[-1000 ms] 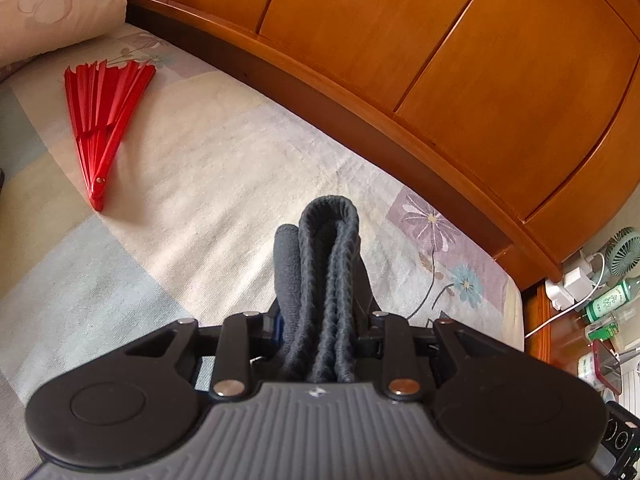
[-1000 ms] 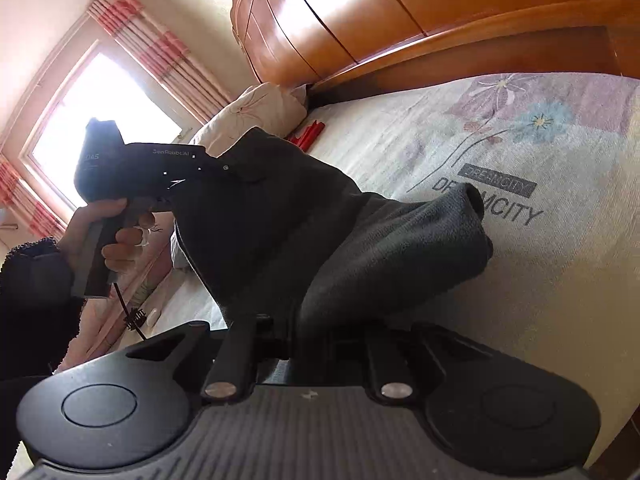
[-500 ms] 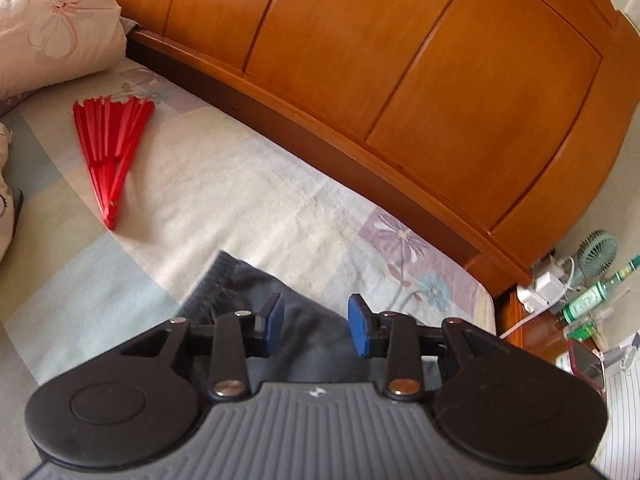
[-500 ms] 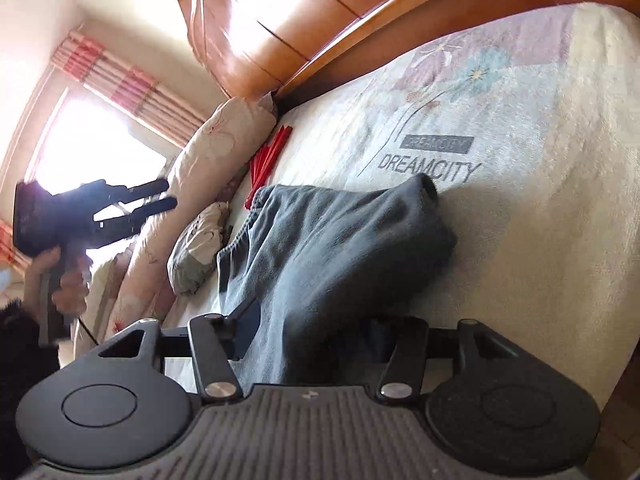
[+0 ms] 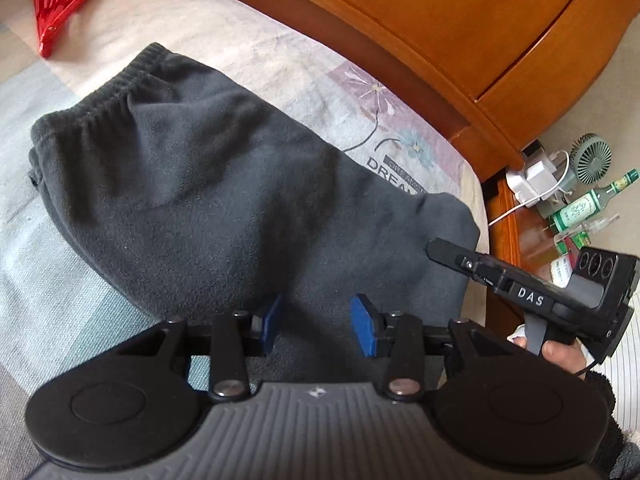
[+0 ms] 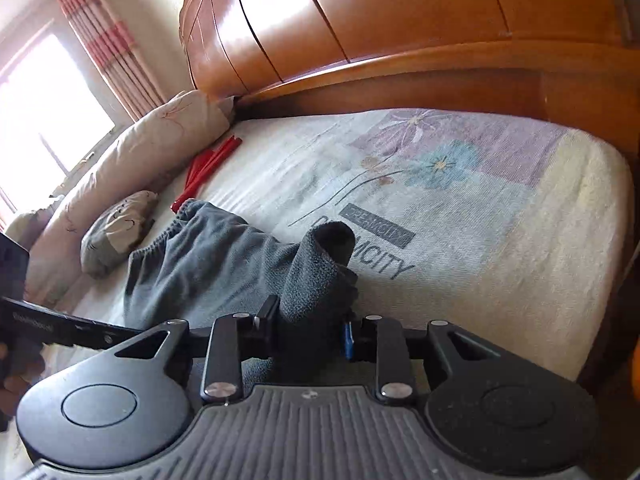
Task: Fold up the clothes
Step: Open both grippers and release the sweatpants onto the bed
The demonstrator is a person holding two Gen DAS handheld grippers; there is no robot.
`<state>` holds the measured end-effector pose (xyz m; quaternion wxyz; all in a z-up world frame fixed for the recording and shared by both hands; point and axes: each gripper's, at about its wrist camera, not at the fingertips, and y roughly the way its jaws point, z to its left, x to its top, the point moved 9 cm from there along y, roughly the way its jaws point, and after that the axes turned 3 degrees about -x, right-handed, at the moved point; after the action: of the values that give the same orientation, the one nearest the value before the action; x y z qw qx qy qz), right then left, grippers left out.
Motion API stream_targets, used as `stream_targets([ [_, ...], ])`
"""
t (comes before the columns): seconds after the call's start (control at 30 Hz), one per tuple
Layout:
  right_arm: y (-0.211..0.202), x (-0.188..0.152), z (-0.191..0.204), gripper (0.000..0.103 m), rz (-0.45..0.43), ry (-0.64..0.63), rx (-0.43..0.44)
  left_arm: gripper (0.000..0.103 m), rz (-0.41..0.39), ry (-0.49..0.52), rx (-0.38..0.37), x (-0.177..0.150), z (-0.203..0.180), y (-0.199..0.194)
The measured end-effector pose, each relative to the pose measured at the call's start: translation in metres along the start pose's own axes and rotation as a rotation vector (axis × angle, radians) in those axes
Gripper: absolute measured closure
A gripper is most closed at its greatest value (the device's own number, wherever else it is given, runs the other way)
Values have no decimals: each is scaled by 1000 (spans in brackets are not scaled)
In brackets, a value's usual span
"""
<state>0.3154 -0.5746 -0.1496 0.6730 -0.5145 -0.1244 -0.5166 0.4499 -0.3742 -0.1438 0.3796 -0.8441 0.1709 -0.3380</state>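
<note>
A dark grey fleece garment (image 5: 200, 184) with an elastic waistband (image 5: 100, 100) lies spread on the bed sheet (image 5: 100, 292). My left gripper (image 5: 316, 320) hovers over its near edge. Its jaws are opening, the blue pads (image 5: 362, 330) stand apart, and nothing is between them. In the right wrist view, a raised fold of the same garment (image 6: 320, 276) fills the gap of my right gripper (image 6: 308, 320). Those jaws are closing and the pads pinch the fold. From the left wrist view, the right gripper (image 5: 434, 248) reaches the garment's right corner, with a hand (image 5: 560, 354) on its grip.
A red folding fan (image 5: 60, 4) lies near the wooden headboard (image 5: 440, 40). Pillows (image 6: 140, 152) line the window side. The bed's edge drops off at the right beside a nightstand (image 5: 508, 232) with a small fan (image 5: 590, 160), bottles (image 5: 580, 208) and a charger.
My left gripper let go of the bunched garment, drew back and sank. The garment dropped from mid-air onto the bed. My right gripper opened, then closed on a fold.
</note>
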Motion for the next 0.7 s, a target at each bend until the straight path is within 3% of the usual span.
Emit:
stream_targets([
  [0.2, -29, 7, 23, 56, -132, -157, -116, 47, -78, 41, 64, 12, 0, -18],
  [0.3, -33, 12, 36, 50, -158, -214, -121, 42, -69, 34, 70, 10, 3, -8],
  [0.43, -38, 18, 41, 50, -163, -230, -137, 38, -69, 33, 73, 8, 2, -3],
  [0.53, -50, 27, 48, 49, -195, -227, -126, 38, -70, 22, 64, 10, 3, -4],
  [0.7, -47, 19, 71, 41, -158, -289, -43, 38, -116, -3, 60, 16, 2, -12],
])
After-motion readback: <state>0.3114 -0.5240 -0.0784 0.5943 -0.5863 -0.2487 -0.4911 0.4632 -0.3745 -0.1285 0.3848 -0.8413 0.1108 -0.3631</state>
